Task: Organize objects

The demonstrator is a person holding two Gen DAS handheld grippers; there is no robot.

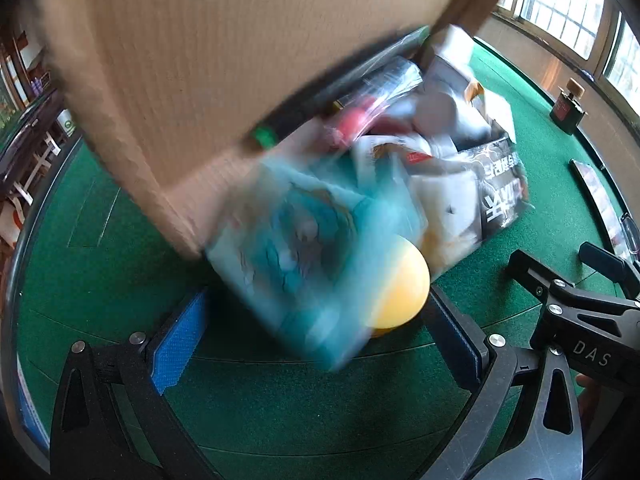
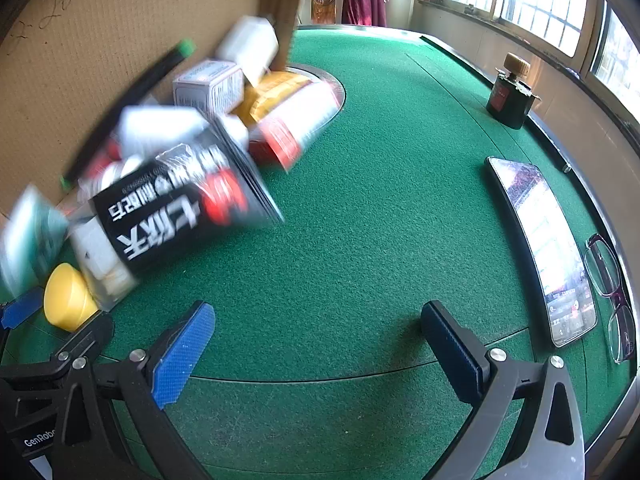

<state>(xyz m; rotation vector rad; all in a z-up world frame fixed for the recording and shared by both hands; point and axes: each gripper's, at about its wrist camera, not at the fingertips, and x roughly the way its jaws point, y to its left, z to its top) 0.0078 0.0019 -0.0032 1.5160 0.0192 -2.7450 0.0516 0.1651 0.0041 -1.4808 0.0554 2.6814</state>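
Note:
A cardboard box [image 1: 180,60] hangs tilted over the green table, and blurred items spill from under it into a heap. In the heap are a teal packet [image 1: 304,264], a yellow ball [image 1: 400,288], a black packet with white lettering [image 2: 180,200], a black marker with a green cap [image 2: 132,96], a white carton [image 2: 208,88] and a red-and-white packet [image 2: 296,124]. My left gripper [image 1: 316,344] is open, with the teal packet and the ball just in front of its blue pads. My right gripper [image 2: 320,352] is open over bare felt, right of the heap.
A phone [image 2: 548,248] and a pair of glasses [image 2: 612,292] lie along the table's right rim. A dark bottle with a wooden cap [image 2: 510,96] stands at the far right edge. A round metal-rimmed inset [image 2: 334,80] sits behind the heap. Windows line the right wall.

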